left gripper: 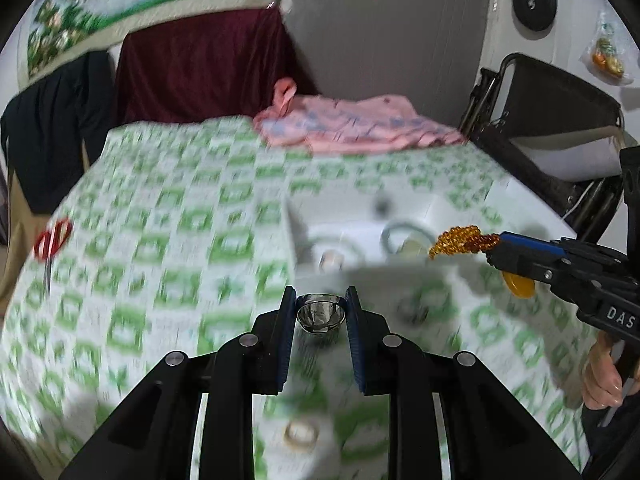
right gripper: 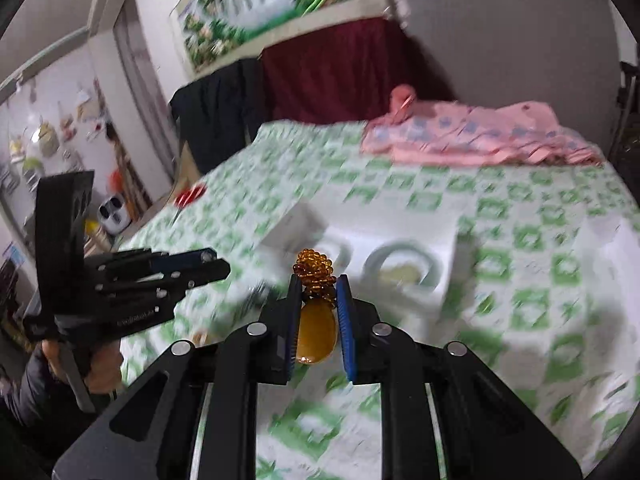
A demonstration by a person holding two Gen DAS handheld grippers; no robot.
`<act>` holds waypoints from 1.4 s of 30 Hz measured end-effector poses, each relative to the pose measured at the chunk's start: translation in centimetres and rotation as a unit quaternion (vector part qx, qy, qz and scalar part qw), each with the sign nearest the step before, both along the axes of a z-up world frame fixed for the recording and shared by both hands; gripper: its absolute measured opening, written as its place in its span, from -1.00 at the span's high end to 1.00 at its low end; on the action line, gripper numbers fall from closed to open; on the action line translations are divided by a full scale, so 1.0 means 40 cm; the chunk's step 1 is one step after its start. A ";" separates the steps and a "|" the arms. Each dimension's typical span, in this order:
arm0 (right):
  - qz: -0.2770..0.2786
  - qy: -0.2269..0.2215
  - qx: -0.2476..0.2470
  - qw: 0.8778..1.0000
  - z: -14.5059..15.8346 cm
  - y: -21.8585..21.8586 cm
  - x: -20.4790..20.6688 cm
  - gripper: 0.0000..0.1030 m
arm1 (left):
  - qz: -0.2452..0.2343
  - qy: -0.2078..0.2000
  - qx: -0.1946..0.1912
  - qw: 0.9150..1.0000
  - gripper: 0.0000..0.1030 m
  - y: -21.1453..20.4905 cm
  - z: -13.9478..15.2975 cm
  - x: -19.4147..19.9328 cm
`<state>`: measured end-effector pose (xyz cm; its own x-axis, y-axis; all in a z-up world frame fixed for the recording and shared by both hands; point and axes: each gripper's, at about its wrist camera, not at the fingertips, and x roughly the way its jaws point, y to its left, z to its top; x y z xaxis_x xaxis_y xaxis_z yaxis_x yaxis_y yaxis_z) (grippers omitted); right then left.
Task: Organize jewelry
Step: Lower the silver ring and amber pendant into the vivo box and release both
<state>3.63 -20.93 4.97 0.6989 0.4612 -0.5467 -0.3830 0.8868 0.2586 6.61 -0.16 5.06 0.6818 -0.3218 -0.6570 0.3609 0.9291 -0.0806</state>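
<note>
Left wrist view: my left gripper (left gripper: pixel 321 300) is closed to a narrow gap on a silver ring (left gripper: pixel 321 314), pinched between the pads above the green-checked bed (left gripper: pixel 160 240).
Tray from here: the white jewelry tray (left gripper: pixel 360 208) sits at 12 o'clock just past the ring; the background is blurred.
Right wrist view: my right gripper (right gripper: pixel 319 292) is closed on an amber bead necklace (right gripper: pixel 314 270), with its amber pendant (right gripper: pixel 317 334) hanging between the fingers.
Tray from here: the tray (right gripper: pixel 440 240) lies at 1 o'clock, a pale bangle (right gripper: pixel 402 268) already in it.
Doing it well: I would slow down, bring each piece over a free compartment, lower it, then open gently so the beads don't snag.
</note>
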 end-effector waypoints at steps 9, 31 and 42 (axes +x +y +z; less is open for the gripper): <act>-0.043 0.029 0.010 0.999 -0.007 -0.024 0.149 0.67 | -0.002 0.017 -0.008 1.000 0.52 -0.094 0.004 0.149; -0.063 0.068 0.072 0.993 -0.068 -0.078 0.188 0.60 | 0.052 0.029 -0.060 0.996 -0.04 0.012 -0.017 0.178; -0.087 0.071 0.065 0.992 -0.095 -0.078 0.057 -0.02 | 0.095 0.049 -0.029 0.994 -0.16 0.118 -0.076 0.072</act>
